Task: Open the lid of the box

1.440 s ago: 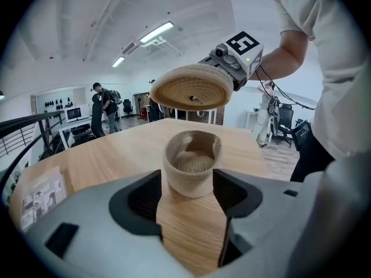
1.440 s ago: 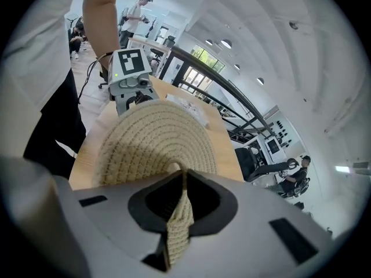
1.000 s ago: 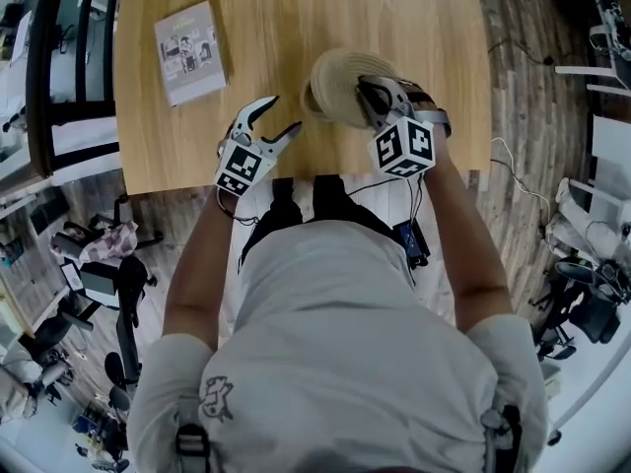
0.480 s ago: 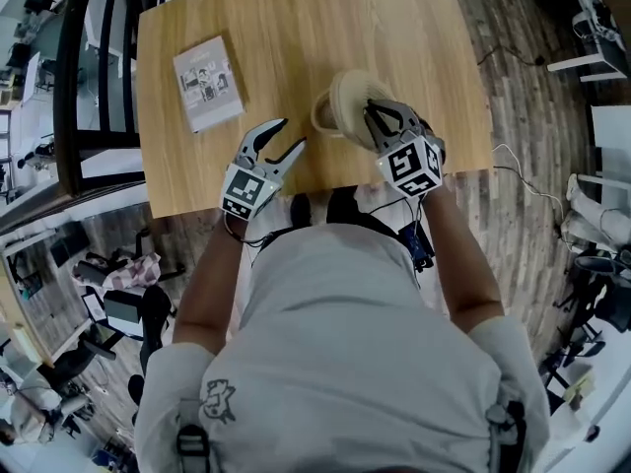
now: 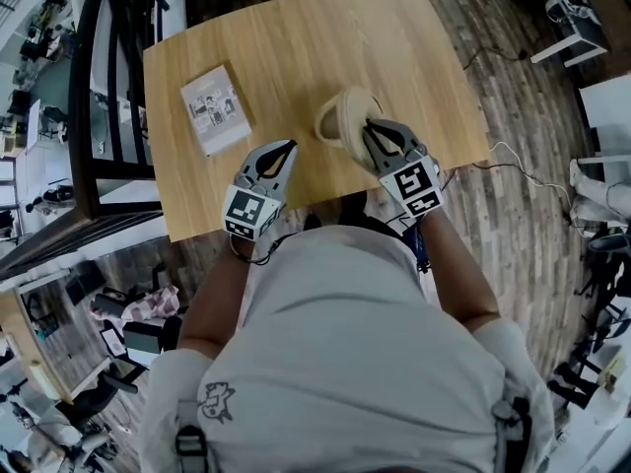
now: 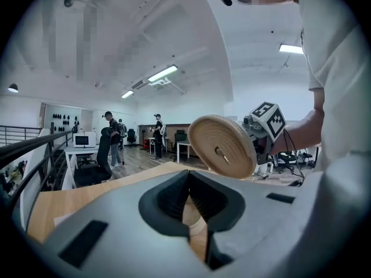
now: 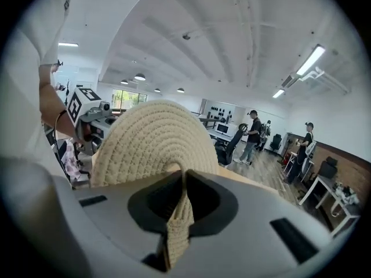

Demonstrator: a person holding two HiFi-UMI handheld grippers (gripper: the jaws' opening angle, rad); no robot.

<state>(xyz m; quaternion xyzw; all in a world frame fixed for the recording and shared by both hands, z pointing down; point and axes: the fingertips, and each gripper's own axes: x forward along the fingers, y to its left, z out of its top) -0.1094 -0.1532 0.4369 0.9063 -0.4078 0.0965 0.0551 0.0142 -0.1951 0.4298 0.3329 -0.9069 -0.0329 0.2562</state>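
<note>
Right tool [image 7: 181, 213] is clamping on the rim of the round woven box [image 7: 153, 141]; a fold of the woven wall is sitting pinched between its two jaws, and the coiled round face is filling the space just beyond them. The box is tilting up on edge over the near part of the worktop [image 5: 296, 47], close to the front edge. Cannot tell whether its lower edge is touching the wood.

From the left gripper view, the box's other round face is pointing toward the left tool [image 6: 190, 184], with a small knob showing at its centre. Cannot tell from either side whether the lid is seated or parted from the body.

Left tool is holding its jaws together with nothing between them; only a sliver of wood grain is showing through the slot. It is hovering just beside the box, on the person's left, not touching it.

A booklet [image 5: 216, 108] is lying flat on the worktop, well apart from the box, toward the far left
</note>
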